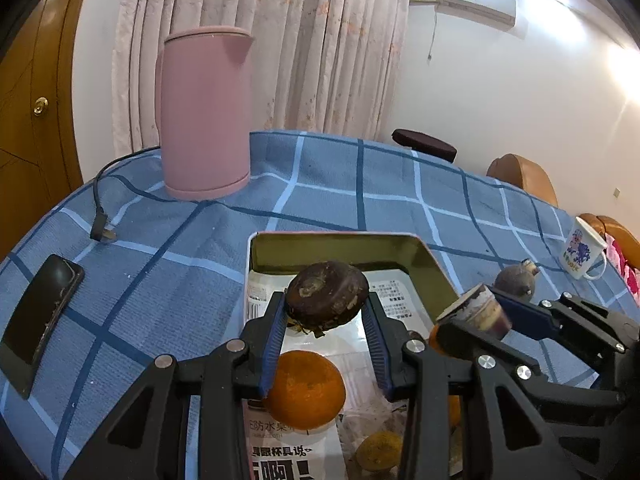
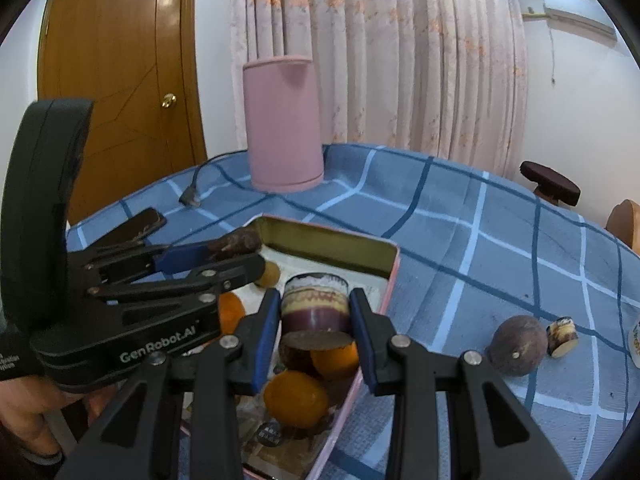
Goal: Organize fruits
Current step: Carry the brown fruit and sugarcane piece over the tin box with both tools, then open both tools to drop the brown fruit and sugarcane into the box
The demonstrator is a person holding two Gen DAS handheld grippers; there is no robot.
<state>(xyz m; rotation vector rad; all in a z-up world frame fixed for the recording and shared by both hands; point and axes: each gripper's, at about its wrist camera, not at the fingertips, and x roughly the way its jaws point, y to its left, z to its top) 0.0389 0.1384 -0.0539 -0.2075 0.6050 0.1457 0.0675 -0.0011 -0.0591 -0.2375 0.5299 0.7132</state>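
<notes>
My left gripper point(image 1: 326, 312) is shut on a dark brown round fruit point(image 1: 327, 294) and holds it above the pink tin tray point(image 1: 340, 244), which is lined with printed paper. An orange point(image 1: 305, 390) and a small yellow fruit point(image 1: 378, 450) lie in the tray below. My right gripper point(image 2: 316, 312) is shut on a short purple-and-cream cut piece point(image 2: 314, 306), held over the same tray point(image 2: 394, 268). Oranges point(image 2: 296, 398) and a dark cut fruit point(image 2: 314, 340) lie under it. The right gripper also shows in the left wrist view point(image 1: 486, 308), beside the left one.
A dark round fruit point(image 2: 518, 346) and a small cut piece point(image 2: 563, 336) lie on the blue checked cloth point(image 2: 460, 248) right of the tray. A pink kettle point(image 1: 206, 114) with its cord and plug point(image 1: 102, 234) stands at the back. A phone point(image 1: 40, 320) lies left. A white mug point(image 1: 582, 254) stands far right.
</notes>
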